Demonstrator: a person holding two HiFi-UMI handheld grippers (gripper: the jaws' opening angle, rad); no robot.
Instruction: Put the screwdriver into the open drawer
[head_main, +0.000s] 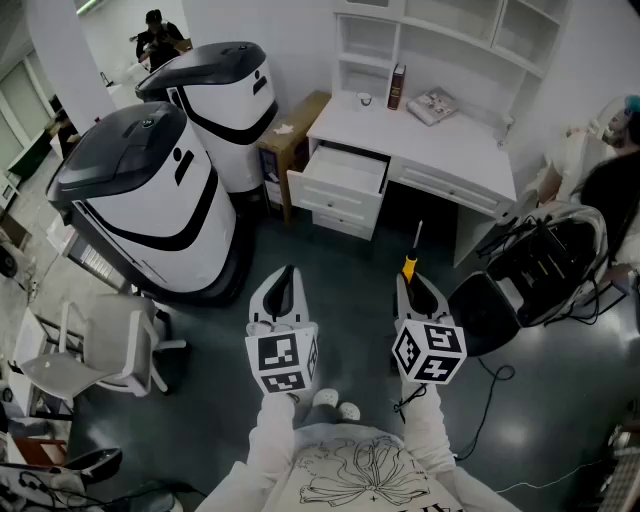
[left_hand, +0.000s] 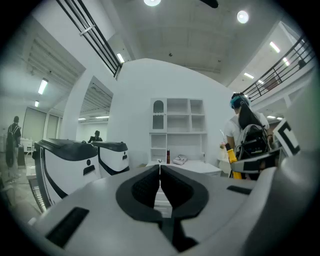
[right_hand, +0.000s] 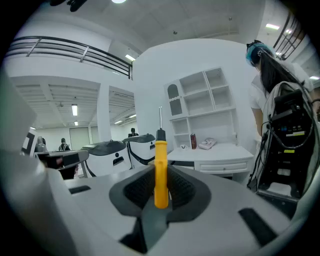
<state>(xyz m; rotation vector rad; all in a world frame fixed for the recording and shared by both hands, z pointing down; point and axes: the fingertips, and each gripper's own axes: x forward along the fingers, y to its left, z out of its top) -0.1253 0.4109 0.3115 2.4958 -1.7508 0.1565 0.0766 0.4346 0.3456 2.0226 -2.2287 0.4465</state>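
Observation:
A yellow-handled screwdriver stands between the jaws of my right gripper, which is shut on its handle; the metal shaft points ahead. In the head view the right gripper holds the screwdriver over the dark floor, short of the white desk. The open drawer juts from the desk's left side, ahead and to the left of the tool. My left gripper hovers beside the right one with its jaws together and nothing between them; the same left gripper faces the desk in its own view.
Two large white-and-black machines stand at the left. A black office chair with cables sits at the right of the desk, a person beside it. A white chair is at the lower left. A bottle and papers lie on the desk.

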